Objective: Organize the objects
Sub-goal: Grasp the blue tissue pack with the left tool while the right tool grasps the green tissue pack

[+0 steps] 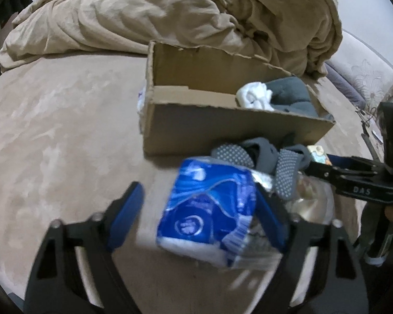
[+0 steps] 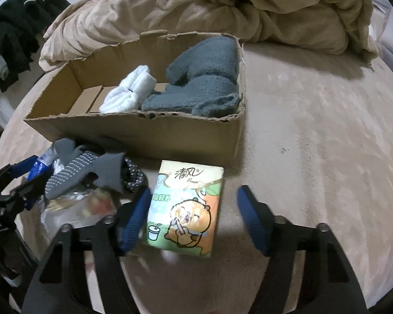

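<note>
The left gripper (image 1: 199, 209) has its jaws wide, and a blue pack (image 1: 209, 209) sits between them, right up against the right finger, with a gap on the other side. The pack looks soft and squishy, light, with slick crinkly wrap, so I think a squeeze across its middle would hold best. The right gripper (image 2: 194, 217) is wide too, with a tissue pack (image 2: 184, 206) showing a bear lying flat on the bed between its fingers, close to the left one. It looks light and soft; grab its long sides. Just past them lie gray dotted socks (image 2: 91, 167), floppy and easy to pinch. Farther back is the cardboard box (image 2: 144, 130), which holds white socks (image 2: 129, 91) and a gray fuzzy cloth (image 2: 204, 78).
</note>
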Demonstrator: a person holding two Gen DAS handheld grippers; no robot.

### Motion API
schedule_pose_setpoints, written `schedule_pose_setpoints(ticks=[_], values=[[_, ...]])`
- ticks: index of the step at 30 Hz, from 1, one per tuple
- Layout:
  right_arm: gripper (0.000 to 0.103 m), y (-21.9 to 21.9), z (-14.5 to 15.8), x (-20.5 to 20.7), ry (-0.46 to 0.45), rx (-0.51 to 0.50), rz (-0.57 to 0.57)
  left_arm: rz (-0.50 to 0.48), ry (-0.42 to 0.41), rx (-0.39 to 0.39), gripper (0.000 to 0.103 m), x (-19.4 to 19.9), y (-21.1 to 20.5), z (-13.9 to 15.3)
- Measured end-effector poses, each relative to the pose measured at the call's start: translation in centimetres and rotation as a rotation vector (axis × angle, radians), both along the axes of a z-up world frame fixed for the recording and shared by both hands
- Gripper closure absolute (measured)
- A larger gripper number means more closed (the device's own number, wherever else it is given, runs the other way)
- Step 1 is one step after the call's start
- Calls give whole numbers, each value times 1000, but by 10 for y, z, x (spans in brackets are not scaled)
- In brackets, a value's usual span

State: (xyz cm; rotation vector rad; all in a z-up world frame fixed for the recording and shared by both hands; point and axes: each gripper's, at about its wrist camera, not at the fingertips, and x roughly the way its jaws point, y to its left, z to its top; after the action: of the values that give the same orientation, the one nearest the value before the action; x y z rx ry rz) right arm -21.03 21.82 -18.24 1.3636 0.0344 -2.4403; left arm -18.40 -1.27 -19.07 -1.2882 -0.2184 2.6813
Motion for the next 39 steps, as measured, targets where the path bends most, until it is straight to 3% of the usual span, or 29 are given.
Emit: schedule_pose_setpoints(ticks=[2, 7, 19, 39], values=[[50, 2, 1, 1, 0, -13, 7, -12, 2, 11, 40, 2, 1, 1], [54, 2, 2, 5, 2, -7, 11, -23, 8, 5, 50, 10, 7, 6], [54, 6, 37, 33, 65, -13, 15, -6, 42, -8, 50, 43, 9, 44], [55, -19, 149, 78, 258, -71, 91, 43, 162, 13, 50, 73, -15, 148]])
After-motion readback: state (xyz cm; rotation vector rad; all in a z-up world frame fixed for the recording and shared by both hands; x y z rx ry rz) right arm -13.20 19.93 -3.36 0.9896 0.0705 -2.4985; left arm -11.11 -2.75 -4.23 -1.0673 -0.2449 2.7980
